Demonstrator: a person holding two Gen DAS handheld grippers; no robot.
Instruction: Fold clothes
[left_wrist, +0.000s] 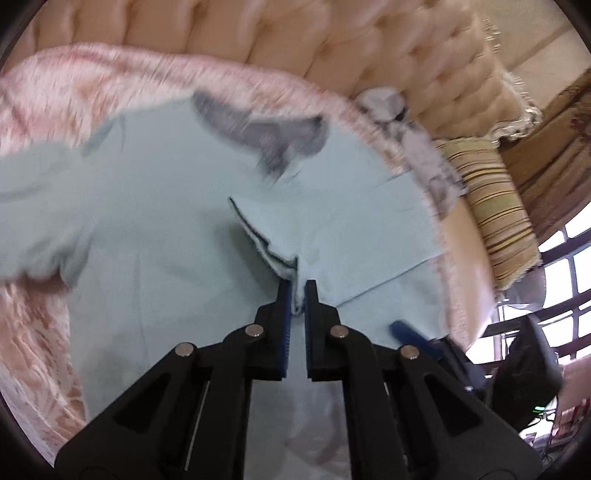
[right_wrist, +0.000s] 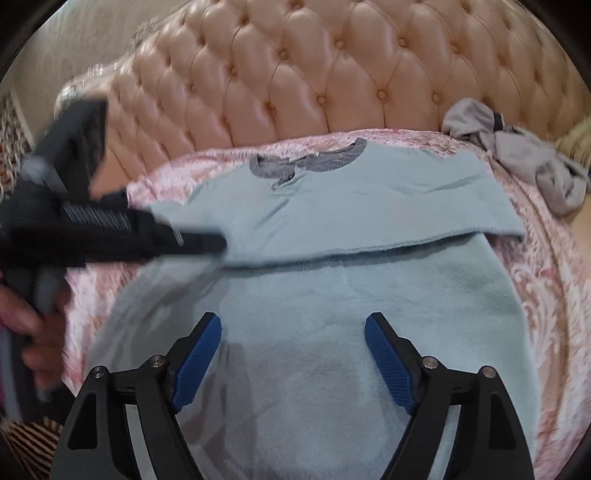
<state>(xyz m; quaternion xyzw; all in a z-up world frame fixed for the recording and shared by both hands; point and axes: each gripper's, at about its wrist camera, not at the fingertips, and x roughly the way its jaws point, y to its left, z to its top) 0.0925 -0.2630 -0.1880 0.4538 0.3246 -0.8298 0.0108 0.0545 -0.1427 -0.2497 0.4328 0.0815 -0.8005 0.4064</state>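
Right gripper (right_wrist: 293, 328) jaws wide, empty, over light-blue shirt (right_wrist: 332, 314) flat on pink bedspread (right_wrist: 546, 295), collar toward headboard (right_wrist: 295, 74); left gripper (left_wrist: 296, 291) pinching a shirt fold.

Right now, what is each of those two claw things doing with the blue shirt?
Left gripper: jaws shut on a pinched fold of the light blue shirt.
Right gripper: jaws open, above the shirt, holding nothing.
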